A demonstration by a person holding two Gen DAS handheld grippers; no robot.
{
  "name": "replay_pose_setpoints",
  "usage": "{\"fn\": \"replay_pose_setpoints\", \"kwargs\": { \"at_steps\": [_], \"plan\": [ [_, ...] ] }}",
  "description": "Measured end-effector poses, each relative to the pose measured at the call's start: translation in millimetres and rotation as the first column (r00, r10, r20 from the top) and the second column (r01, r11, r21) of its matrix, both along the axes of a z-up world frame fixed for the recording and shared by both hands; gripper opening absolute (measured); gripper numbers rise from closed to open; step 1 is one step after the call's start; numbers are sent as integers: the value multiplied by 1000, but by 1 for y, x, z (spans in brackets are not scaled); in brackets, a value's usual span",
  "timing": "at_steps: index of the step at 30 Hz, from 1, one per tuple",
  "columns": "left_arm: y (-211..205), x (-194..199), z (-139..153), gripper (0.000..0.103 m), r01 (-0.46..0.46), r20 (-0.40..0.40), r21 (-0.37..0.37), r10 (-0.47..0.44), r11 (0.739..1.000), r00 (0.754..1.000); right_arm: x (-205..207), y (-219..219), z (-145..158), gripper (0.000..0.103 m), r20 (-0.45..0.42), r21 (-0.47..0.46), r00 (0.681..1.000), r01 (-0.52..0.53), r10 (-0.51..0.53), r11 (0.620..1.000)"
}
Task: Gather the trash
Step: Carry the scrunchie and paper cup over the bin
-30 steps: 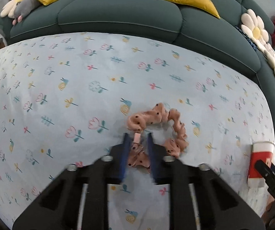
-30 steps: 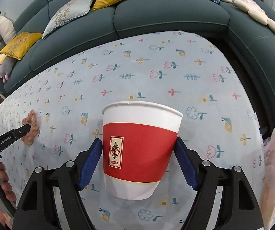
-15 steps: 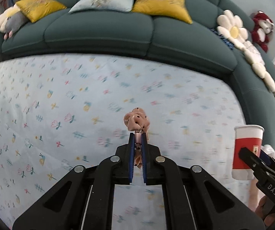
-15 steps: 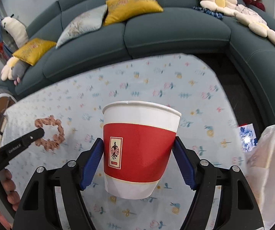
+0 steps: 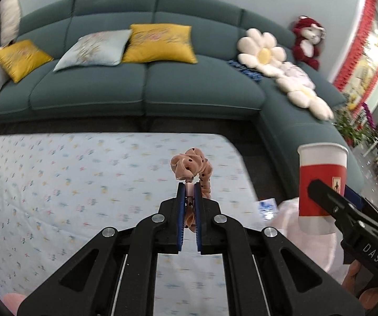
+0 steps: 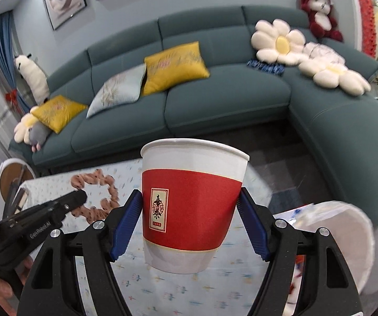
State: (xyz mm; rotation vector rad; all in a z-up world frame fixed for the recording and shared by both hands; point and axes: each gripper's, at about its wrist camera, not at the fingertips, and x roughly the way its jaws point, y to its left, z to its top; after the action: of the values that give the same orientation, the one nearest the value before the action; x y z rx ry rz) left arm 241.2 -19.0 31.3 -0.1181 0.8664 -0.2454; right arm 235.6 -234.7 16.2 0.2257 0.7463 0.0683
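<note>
A pink scrunchie with dark dots (image 5: pixel 192 166) hangs in the air, pinched by my left gripper (image 5: pixel 189 188), which is shut on it. From the right wrist view the scrunchie (image 6: pixel 94 194) shows as a loop beside the left gripper's black fingers (image 6: pixel 65 202). My right gripper (image 6: pixel 190 205) is shut on a red and white paper cup (image 6: pixel 192 202), held upright above the table. The same cup (image 5: pixel 320 181) appears at the right of the left wrist view.
A flower-patterned tablecloth (image 5: pixel 70 184) covers the table below. A white plastic bag (image 6: pixel 338 234) gapes at the table's right end. A teal corner sofa (image 5: pixel 141 87) with cushions and plush toys runs behind. A round side table (image 6: pixel 12 176) stands at far left.
Both grippers have risen well above the table with their loads. The scrunchie left the cloth and now dangles. The views tilted up, so the sofa and wall fill more of the picture.
</note>
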Motion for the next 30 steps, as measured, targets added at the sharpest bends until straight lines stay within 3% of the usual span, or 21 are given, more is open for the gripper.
{"fn": "replay_pose_setpoints", "kwargs": {
  "at_steps": [5,11,19,30],
  "plan": [
    [-54,-23,22,6,84,37,-1,-84,996,996,-35,-47,24,70,49,-9,998,50,-50,999],
    [-117,-51,30,6,184,48,8,-185,983,982,-72,-96,31,70,71,-6,991,115,-114,993],
    [-177,-78,16,6,288,23,26,-288,957,957,-103,-147,20,70,59,15,979,195,-195,981],
    [-214,-96,-8,6,347,-24,40,-347,937,938,-124,-187,-6,70,19,49,962,271,-273,961]
  ]
}}
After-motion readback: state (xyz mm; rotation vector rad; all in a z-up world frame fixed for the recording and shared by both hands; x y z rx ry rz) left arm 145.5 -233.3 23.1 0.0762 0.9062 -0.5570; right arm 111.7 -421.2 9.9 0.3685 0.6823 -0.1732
